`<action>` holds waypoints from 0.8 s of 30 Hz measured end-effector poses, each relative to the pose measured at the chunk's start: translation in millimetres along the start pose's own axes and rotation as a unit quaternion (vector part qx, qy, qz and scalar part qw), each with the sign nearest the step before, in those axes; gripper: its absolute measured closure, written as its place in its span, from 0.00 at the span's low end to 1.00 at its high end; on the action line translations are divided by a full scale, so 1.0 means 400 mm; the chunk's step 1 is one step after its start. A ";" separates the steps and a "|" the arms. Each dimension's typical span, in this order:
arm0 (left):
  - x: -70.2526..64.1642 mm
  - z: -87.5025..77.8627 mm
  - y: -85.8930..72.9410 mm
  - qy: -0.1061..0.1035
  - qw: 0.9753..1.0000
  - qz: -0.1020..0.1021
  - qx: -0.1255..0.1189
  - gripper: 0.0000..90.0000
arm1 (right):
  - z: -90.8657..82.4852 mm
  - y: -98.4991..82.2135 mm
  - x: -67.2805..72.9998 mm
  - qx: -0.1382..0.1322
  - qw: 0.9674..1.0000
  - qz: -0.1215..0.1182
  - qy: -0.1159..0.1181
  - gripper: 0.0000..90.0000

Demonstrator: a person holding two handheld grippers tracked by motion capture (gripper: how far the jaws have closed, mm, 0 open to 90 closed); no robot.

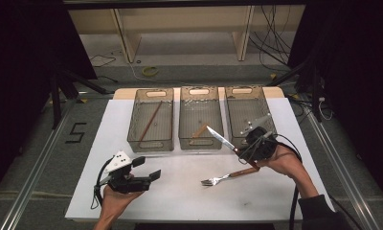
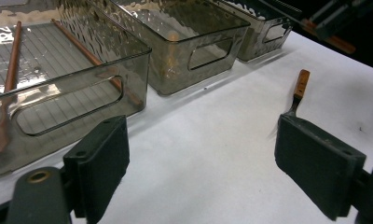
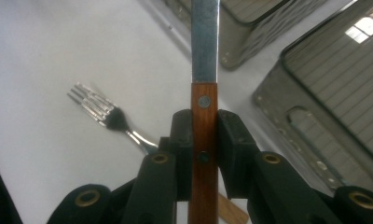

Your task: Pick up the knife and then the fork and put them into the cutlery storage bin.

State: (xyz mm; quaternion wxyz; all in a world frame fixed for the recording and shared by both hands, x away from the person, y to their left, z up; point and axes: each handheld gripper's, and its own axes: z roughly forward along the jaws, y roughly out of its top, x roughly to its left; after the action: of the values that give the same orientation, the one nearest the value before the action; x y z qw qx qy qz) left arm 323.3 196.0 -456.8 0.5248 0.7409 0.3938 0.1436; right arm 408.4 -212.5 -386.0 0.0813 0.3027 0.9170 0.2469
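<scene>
Right gripper (image 1: pixel 237 151) pinching wooden-handled steel knife (image 3: pixel 204 70), blade near middle smoked-plastic bin (image 1: pixel 200 143) front rim. Left gripper (image 1: pixel 149 168) fingers spread over bare white tabletop (image 1: pixel 180 191). Wooden-handled steel fork (image 1: pixel 223 178) just beside.

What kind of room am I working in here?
Probably a lab recording station, not a kitchen: a white-topped table ringed by black curtains, loose cables on the floor, and three sorting bins.
</scene>
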 end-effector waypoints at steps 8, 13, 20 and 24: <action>-0.001 0.000 0.001 -0.001 1.000 0.001 -0.002 0.19 | -0.016 0.027 -0.036 -0.011 1.000 0.015 -0.009 0.86; -0.001 0.000 0.001 -0.001 1.000 0.001 -0.003 0.19 | -0.018 0.041 -0.059 -0.017 0.999 0.030 -0.012 0.86; 0.000 -0.001 0.001 -0.001 1.000 0.002 -0.005 0.19 | -0.020 0.059 -0.083 -0.021 0.999 0.042 -0.016 0.86; 0.000 -0.001 0.001 0.000 1.000 0.002 -0.005 0.19 | -0.022 0.067 -0.093 -0.024 0.999 0.045 -0.018 0.86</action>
State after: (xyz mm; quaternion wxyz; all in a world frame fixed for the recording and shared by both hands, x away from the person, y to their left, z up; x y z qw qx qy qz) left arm 323.4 196.1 -456.3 0.5280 0.7393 0.3913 0.1465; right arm 449.4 -219.4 -365.1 0.0940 0.3463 0.8944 0.2671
